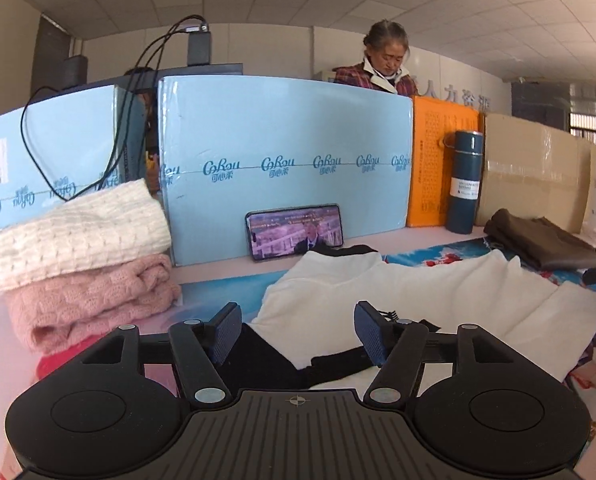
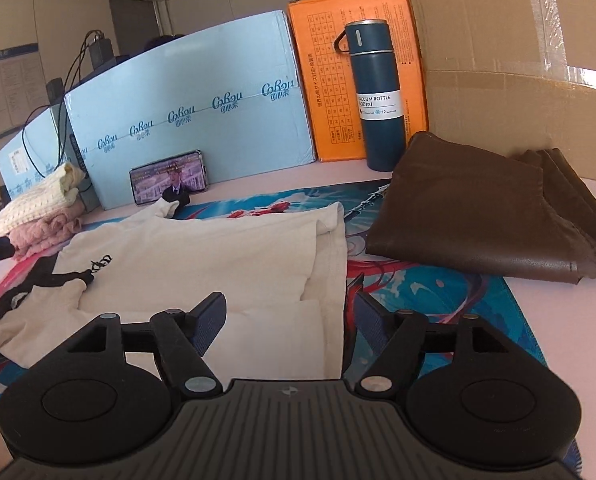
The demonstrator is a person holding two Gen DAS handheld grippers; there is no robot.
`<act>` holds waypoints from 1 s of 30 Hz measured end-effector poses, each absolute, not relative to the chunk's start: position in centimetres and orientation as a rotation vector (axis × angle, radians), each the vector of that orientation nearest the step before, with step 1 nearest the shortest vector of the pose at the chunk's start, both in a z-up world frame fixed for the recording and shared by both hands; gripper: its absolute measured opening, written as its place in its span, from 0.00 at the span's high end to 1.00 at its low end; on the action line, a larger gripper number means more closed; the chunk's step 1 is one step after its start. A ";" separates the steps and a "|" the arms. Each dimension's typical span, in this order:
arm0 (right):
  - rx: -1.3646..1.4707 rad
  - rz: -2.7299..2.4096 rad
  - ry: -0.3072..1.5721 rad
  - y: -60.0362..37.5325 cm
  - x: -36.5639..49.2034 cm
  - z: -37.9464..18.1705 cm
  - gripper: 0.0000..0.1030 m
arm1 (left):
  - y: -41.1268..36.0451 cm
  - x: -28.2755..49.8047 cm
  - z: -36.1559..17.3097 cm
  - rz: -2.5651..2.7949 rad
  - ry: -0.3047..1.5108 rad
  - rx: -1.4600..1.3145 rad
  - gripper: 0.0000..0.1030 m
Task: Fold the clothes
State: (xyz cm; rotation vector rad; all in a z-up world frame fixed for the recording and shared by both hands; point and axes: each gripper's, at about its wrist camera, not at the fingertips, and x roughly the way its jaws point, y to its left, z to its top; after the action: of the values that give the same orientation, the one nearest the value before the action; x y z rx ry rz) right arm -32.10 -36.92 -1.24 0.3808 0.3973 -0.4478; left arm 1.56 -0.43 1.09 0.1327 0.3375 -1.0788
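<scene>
A cream garment with black trim (image 1: 418, 292) lies spread flat on a colourful printed mat (image 2: 438, 292); it also shows in the right wrist view (image 2: 217, 256). My left gripper (image 1: 298, 332) is open and empty, just above the garment's black collar end (image 1: 265, 360). My right gripper (image 2: 289, 324) is open and empty, over the garment's right hem edge (image 2: 334, 300). Neither gripper holds cloth.
Folded cream and pink knits (image 1: 81, 256) are stacked at the left. A folded brown garment (image 2: 490, 216) lies at the right. A phone (image 1: 293, 230), a teal vacuum bottle (image 2: 376, 92), blue boxes (image 1: 281, 160), an orange box and a cardboard box (image 2: 510, 52) line the back. A person (image 1: 386, 60) stands behind.
</scene>
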 end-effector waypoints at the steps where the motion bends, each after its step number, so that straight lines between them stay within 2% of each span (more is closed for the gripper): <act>1: 0.398 -0.445 0.379 -36.3 -32.3 -1.3 0.27 | 0.7 1.2 1.0 -1.073 0.364 0.076 0.37; 4: 0.448 -0.428 0.358 -34.6 -32.7 -1.6 0.24 | 3.7 0.2 0.2 -1.087 0.467 -0.117 0.37; 7: 0.474 -0.431 0.378 -33.2 -32.8 -1.7 0.24 | 5.2 -1.5 -0.4 -1.140 0.517 -0.179 0.37; 17: 0.585 -0.456 0.440 -31.5 -35.7 -2.0 0.24 | 4.7 -5.8 -2.3 -1.195 0.577 0.059 0.38; 24: 0.658 -0.455 0.443 -32.2 -35.8 -2.4 0.24 | 4.6 -5.8 -2.7 -1.244 0.571 0.057 0.38; 25: 0.666 -0.456 0.442 -32.4 -35.7 -2.4 0.24 | 4.5 -5.5 -3.0 -1.247 0.569 0.043 0.44; 26: 0.675 -0.457 0.440 -32.5 -35.6 -2.4 0.24 | 4.6 -5.1 -3.1 -1.242 0.561 0.016 0.76; 27: 0.682 -0.459 0.436 -32.6 -35.5 -2.4 0.24 | 4.7 -4.6 -3.0 -1.231 0.545 0.001 0.96; 30: 0.688 -0.469 0.431 -32.8 -35.1 -2.4 0.24 | 5.3 -2.8 -2.5 -1.155 0.480 -0.010 0.98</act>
State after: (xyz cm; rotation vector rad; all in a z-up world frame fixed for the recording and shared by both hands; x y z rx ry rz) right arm -35.14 -32.84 -2.44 0.6883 0.4315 -0.4689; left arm -2.77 5.33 -2.51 -0.0096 0.4799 -1.1549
